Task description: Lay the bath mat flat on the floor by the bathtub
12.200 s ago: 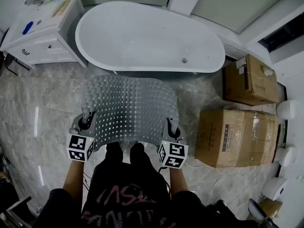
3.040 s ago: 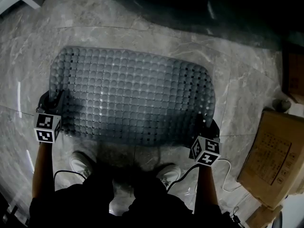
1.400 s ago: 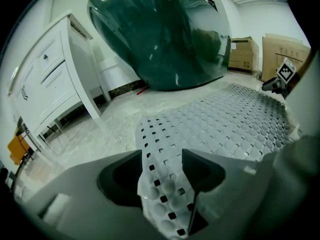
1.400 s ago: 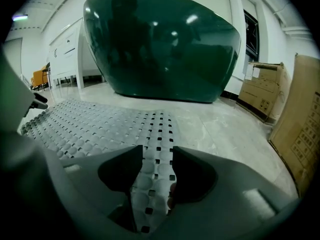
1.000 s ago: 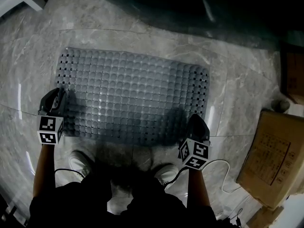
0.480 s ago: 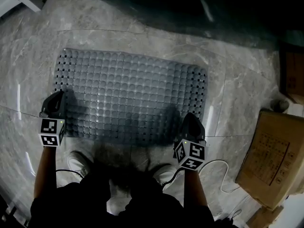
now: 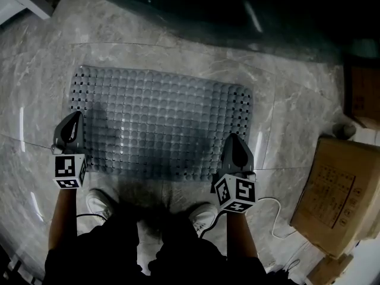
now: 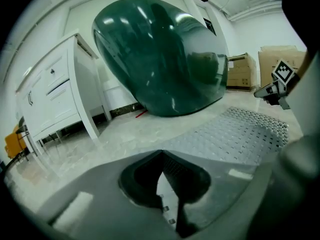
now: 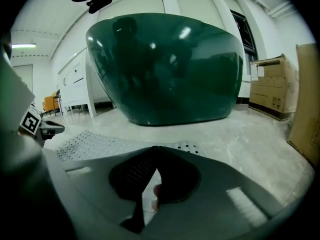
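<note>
Grey bath mat [image 7: 160, 120] lies flat by the bathtub [image 7: 237, 5], but the left gripper [image 7: 74, 116] and right gripper [image 7: 231, 138] pinch its near edge, not let go yet.

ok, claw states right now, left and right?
Left gripper: claw closed, tips meeting, nothing gripped.
Right gripper: claw closed, tips meeting, nothing gripped; bath mat lies flat.

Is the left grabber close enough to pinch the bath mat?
Probably yes: the left gripper is right at the near-left edge of the bath mat, with nothing between them, though its jaws look closed and must open first.
</note>
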